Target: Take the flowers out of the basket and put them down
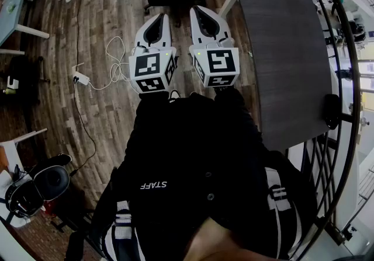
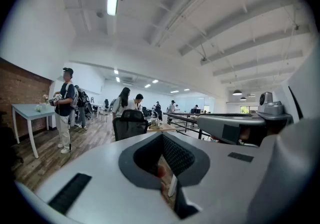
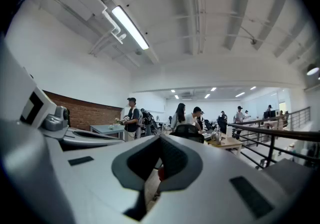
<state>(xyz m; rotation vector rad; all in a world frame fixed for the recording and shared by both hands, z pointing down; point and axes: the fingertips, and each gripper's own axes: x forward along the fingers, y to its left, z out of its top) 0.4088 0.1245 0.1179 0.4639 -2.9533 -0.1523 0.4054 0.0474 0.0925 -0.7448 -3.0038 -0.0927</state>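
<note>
Grey table (image 1: 280,49), left hand-held gripper (image 1: 158,20) closed, right (image 1: 203,13) closed

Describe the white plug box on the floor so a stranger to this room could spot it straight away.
Look at the wooden floor left of the left gripper. A white cable loops there, and the white plug box lies at its left end. Its neighbours are cables; it alone is a small block.

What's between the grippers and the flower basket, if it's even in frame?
No basket or flowers show in any view, so blockage can't be judged. The left gripper and right gripper are shut, empty, side by side above the wooden floor, beside a dark table.
</note>
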